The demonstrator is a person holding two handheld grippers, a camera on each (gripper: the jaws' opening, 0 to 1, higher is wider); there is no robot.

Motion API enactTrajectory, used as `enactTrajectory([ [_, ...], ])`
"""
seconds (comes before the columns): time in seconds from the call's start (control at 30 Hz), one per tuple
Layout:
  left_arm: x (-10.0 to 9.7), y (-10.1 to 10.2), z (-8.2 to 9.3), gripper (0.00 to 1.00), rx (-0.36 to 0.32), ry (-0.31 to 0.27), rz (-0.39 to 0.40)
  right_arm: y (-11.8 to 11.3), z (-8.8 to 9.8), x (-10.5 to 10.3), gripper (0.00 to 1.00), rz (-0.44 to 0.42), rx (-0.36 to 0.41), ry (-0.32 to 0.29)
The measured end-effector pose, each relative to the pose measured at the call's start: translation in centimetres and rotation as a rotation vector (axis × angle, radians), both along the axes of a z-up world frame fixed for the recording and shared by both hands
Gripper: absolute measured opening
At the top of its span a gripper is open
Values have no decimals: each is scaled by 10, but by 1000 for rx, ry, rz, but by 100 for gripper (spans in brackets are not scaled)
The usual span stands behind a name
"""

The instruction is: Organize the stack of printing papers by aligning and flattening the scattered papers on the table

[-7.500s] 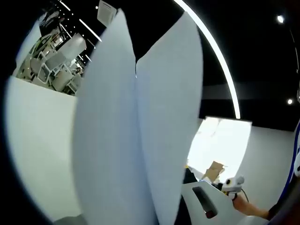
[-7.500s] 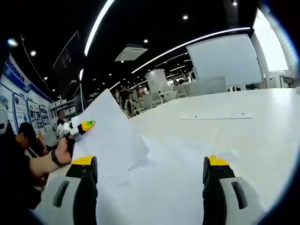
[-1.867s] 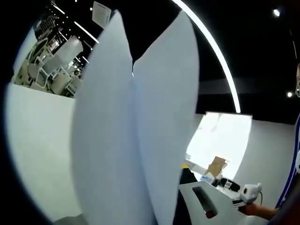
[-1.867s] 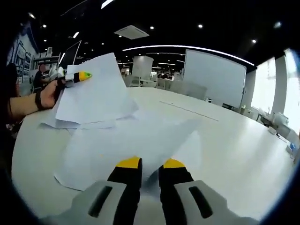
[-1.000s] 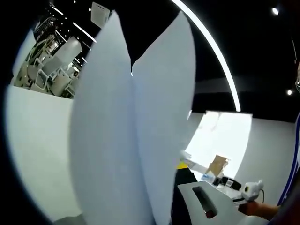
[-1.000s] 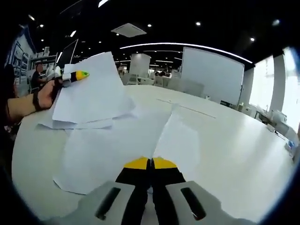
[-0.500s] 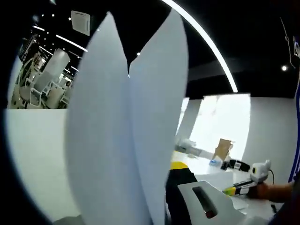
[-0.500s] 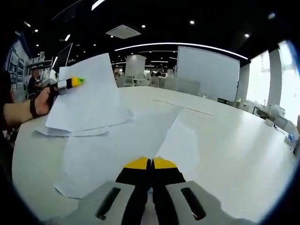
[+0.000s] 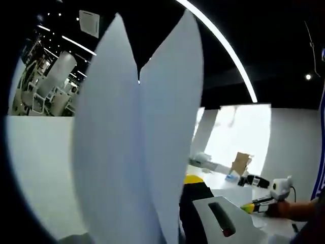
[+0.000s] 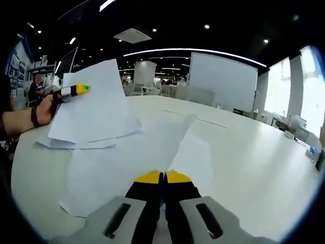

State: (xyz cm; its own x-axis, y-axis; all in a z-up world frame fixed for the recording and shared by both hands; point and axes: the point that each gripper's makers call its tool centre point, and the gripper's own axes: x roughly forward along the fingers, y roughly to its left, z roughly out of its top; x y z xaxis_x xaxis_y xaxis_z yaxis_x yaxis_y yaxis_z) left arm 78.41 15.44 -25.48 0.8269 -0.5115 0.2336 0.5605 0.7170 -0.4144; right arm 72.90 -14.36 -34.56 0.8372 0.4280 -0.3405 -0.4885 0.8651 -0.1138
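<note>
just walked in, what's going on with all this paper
A person is gathering loose printing paper on a white table. The right gripper is shut on a sheet lying near the table edge. The left gripper holds up several sheets above a small pile behind.

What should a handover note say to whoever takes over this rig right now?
Right tool: shut on the near edge of a loose sheet on the white table.
Left tool: shut on a raised bundle of sheets, its far end on the table.
Done: part of the papers gathered in the bundle.
Left: bring the loose sheet and those beneath it to the bundle, square the edges, press flat.
</note>
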Motion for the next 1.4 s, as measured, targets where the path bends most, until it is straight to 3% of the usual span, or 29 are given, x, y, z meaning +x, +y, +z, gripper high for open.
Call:
enactTrajectory([
  [0.5, 3, 4, -3, 7, -30, 33, -3, -2, 3, 0, 0, -4, 29, -1],
  [0.73, 4, 3, -4, 7, -10, 35, -2, -3, 11, -2, 0, -11, 47, -22],
  [1.1, 4, 4, -5, 8, -7, 39, -1, -4, 24, -4, 0, -10, 137, -31],
  [1.4, 6, 6, -4, 8, -20, 47, -5, -1, 29, -2, 0, -3, 154, -35],
])
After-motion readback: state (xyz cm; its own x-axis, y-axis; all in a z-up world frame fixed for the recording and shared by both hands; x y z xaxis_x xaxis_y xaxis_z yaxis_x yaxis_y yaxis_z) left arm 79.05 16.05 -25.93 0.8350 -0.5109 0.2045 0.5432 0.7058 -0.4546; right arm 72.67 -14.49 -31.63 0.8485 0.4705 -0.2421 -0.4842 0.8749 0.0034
